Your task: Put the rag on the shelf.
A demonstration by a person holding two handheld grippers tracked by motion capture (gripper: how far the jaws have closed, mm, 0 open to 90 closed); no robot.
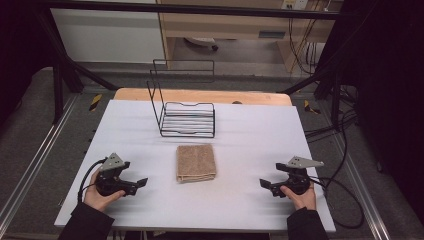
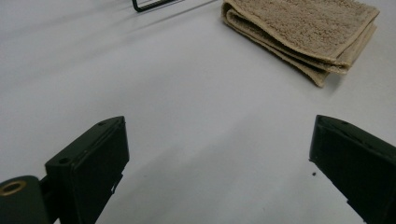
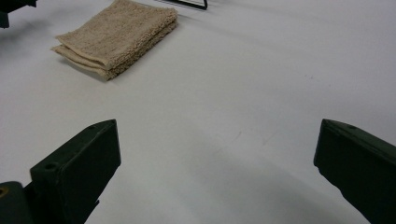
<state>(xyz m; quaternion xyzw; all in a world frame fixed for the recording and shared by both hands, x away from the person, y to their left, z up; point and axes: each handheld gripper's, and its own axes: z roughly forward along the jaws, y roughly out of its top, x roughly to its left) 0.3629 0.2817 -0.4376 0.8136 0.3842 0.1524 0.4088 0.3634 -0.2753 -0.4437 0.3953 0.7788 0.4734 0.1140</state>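
You have two grippers on the white table (image 1: 250, 200), one in each hand. Your left gripper (image 1: 141, 182) sits low near the table's near left corner with its jaws spread wide and nothing between them; in the left gripper view only bare table lies in the gap. Your right gripper (image 1: 264, 184) sits near the near right corner, jaws likewise spread apart and empty, pointing inward toward the left one.

There is one folded tan towel (image 1: 196, 163), lying flat on the table between the two grippers and slightly farther out than both. From your left gripper it lies ahead and to the right (image 2: 303, 32), well apart from the jaws; from your right gripper it lies ahead and to the left (image 3: 116, 37), also well apart.

There is one black wire rack (image 1: 186, 119), standing beyond the towel, near it but not touching. A corner of its base wire shows past the towel in each gripper view.
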